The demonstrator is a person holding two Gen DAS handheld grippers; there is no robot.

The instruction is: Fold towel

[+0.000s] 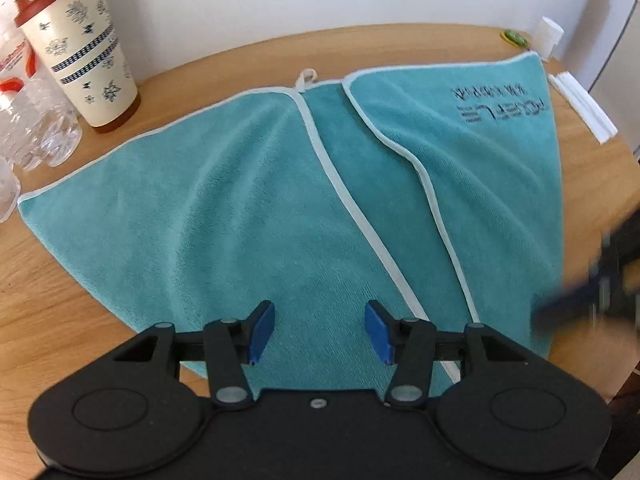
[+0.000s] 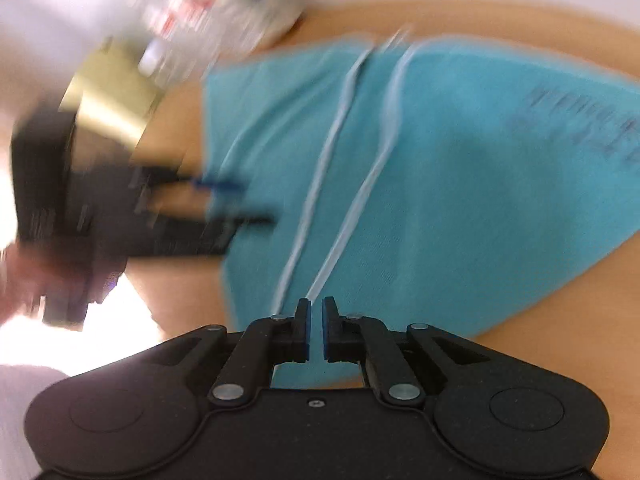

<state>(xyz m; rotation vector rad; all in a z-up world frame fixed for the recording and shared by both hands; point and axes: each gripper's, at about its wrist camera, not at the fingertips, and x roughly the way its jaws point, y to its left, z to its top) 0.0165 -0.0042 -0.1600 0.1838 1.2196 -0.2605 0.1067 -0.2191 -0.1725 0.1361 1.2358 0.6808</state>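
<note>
1. Towel (image 1: 224, 208) first: the teal cloth lies spread on the wooden worktop (image 1: 48, 312), both side flaps already turned in so their white-piped edges run near each other down the middle.
2. The left claw (image 1: 320, 330) hovers over the near edge with its blue pads wide apart, holding nothing.
3. The right claw (image 2: 316, 328) sits at the near hem, its pads almost together with a thin gap between them; I see no cloth pinched there, though the view is blurred.
4. Handling, as I judge it: soft, light, limp terry that will sag and drag, not slippery. The piped hem (image 1: 352, 200) is the firmest place to pinch, best at the two near corners.
5. Outward: a patterned lidded cup (image 1: 80, 48) and clear plastic bottles (image 1: 36, 120) stand just beside the far left edge, so a careless lift could knock them.
</note>
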